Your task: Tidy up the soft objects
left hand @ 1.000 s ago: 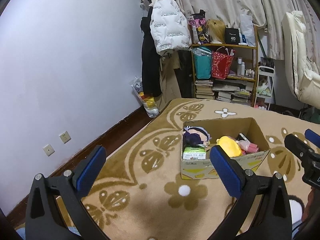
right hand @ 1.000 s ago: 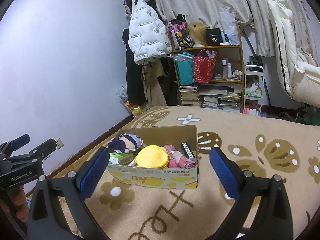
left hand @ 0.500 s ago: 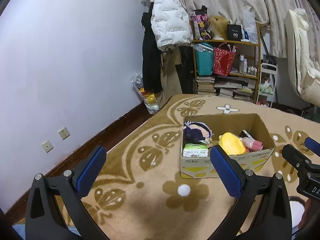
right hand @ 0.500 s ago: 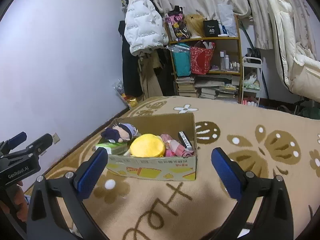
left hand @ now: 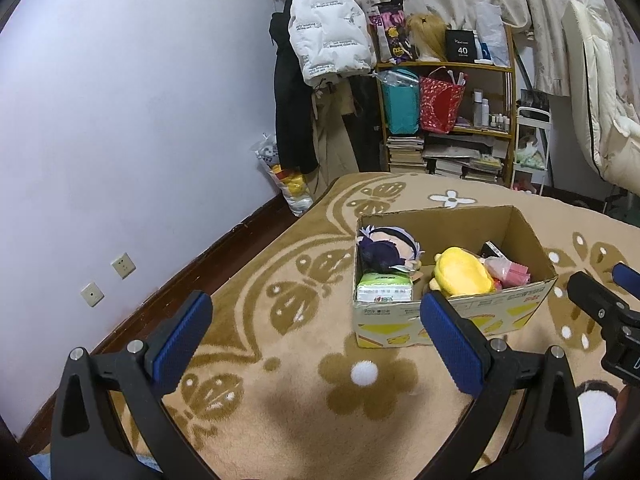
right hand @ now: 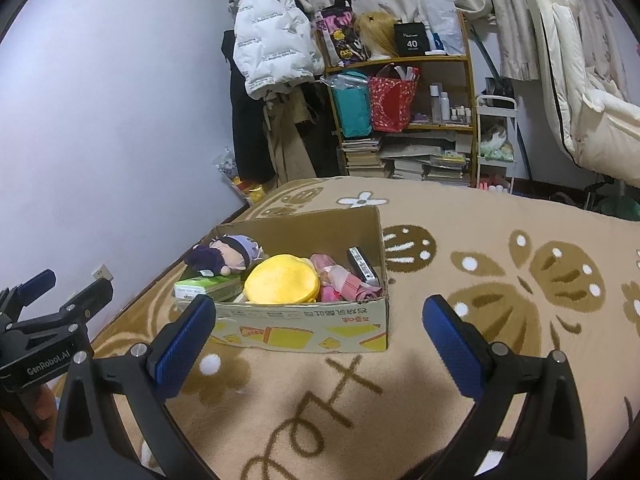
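A cardboard box (right hand: 304, 322) sits open on a tan, flower-patterned carpet (right hand: 500, 360) in a cluttered bedroom, already holding a purple-haired plush doll (right hand: 226, 254), a yellow plush (right hand: 282, 280), a pink bundle (right hand: 344, 280), a green tissue pack (left hand: 385, 286) and a dark, flat item (right hand: 362, 262) leaning at its right wall. 2 handheld grippers face it from the near side. The left gripper (left hand: 316, 330) is spread wide with nothing between its blue pads (left hand: 182, 338), and the right gripper (right hand: 316, 330) stands equally wide and equally empty.

Over the last second both cameras have tilted and drifted: the box has slid lower and a little closer in the left view, and has shifted leftward in the right view, so that its near wall now lies just behind the right gripper's left pad. Nothing inside the box has moved, and neither gripper has altered its spread.

For the task, that reads as repositioning, not handling. The soft things lie together in the box, which is where a tidy-up would leave them; it would also suit a box waiting to be sorted through. No loose soft item shows on the carpet near the box in either view. Behind it, a wooden shelf (right hand: 404, 92) crowded with bags and books, and a white puffer jacket (right hand: 268, 56) hanging on the wall, play no visible part.
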Motion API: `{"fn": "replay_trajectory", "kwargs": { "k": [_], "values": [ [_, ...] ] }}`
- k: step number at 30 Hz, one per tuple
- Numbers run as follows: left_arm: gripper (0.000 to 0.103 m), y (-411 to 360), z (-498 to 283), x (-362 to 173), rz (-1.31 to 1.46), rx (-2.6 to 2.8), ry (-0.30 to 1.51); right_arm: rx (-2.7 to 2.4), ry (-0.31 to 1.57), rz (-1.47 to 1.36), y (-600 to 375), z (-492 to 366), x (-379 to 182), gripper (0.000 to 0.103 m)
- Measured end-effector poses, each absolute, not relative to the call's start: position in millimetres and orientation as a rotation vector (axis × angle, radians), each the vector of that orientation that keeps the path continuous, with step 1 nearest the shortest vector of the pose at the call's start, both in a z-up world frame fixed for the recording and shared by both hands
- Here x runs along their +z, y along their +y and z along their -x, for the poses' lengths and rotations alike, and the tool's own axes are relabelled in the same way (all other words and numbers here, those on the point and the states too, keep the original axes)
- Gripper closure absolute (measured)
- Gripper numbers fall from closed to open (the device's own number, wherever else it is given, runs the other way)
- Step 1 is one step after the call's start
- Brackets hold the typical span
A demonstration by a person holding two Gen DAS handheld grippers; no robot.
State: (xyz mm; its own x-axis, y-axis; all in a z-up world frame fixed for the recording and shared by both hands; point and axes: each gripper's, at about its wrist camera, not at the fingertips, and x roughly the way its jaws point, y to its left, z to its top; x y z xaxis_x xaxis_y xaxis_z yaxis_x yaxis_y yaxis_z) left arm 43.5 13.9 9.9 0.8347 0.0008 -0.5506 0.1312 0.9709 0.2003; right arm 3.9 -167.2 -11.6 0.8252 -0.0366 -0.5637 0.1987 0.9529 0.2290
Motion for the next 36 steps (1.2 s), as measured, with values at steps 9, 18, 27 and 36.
{"fn": "replay_trajectory", "kwargs": {
  "k": [9,18,27,36],
  "values": [
    [0.000,12,-44,6,-0.251,-0.071,0.589,-0.134,0.598,-0.288,-170,-4,-14,0.000],
    [0.000,8,-42,4,-0.273,-0.073,0.586,-0.130,0.610,-0.278,-168,-5,-16,0.000],
    [0.000,5,-41,3,-0.297,-0.075,0.594,-0.123,0.618,-0.261,-165,-5,-16,0.000],
    [0.000,5,-41,3,-0.293,-0.074,0.596,-0.123,0.619,-0.261,-165,-5,-17,0.000]
  ]
}}
